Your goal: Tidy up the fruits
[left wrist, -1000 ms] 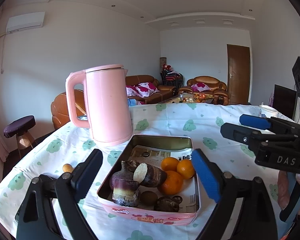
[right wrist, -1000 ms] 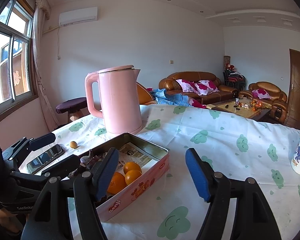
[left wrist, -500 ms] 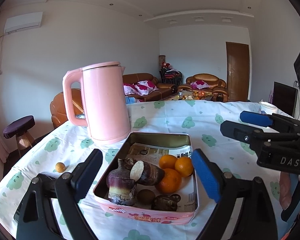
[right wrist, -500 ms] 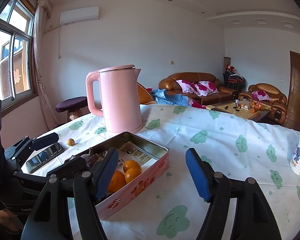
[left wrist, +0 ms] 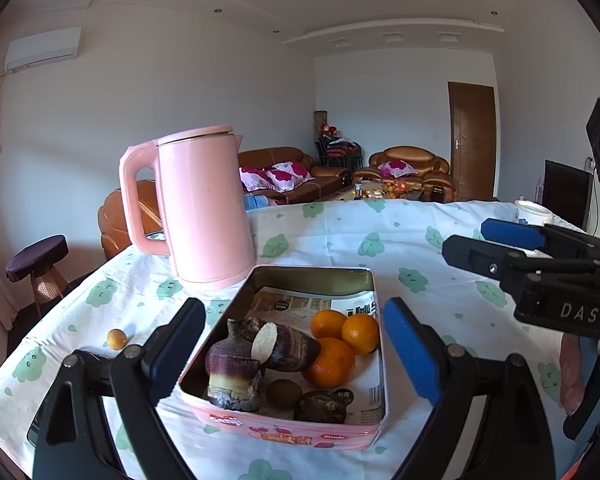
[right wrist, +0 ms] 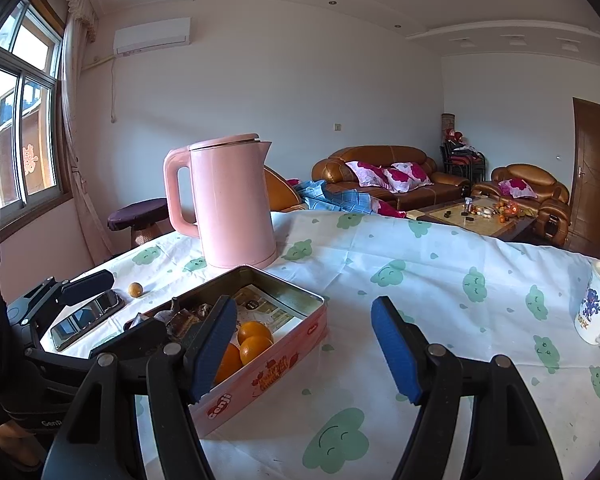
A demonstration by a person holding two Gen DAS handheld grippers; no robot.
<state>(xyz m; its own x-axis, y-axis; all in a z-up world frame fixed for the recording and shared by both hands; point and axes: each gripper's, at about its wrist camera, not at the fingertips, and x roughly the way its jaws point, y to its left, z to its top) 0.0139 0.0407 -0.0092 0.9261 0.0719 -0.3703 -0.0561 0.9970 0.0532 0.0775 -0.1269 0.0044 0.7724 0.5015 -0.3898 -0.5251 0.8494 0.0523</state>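
The left gripper (left wrist: 296, 344) hangs with its jaws spread wide and empty, one finger on either side of the near end of the pink tin (left wrist: 284, 428) without touching it. The right gripper (right wrist: 304, 344) is likewise released, its jaws parted over bare cloth just right of the tin, holding nothing. Inside the tin, on a printed paper liner, three oranges (left wrist: 342, 344) cluster on the right, two purple-brown cut tubers (left wrist: 256, 356) lie on the left, and a small brown round fruit (left wrist: 284, 393) and a dark wrinkled lump (left wrist: 320, 407) sit at the near edge. A small yellow-brown fruit (left wrist: 117, 339) lies alone on the surface (left wrist: 420, 248), to the left of the tin and well apart from it. A phone (right wrist: 87, 319) lies near that fruit at the left edge. A pink kettle (left wrist: 200, 208) stands upright just beyond the tin's far left corner. A white mug (right wrist: 598, 306) stands far to the right. The surface is covered by a white cloth with green cloud faces.
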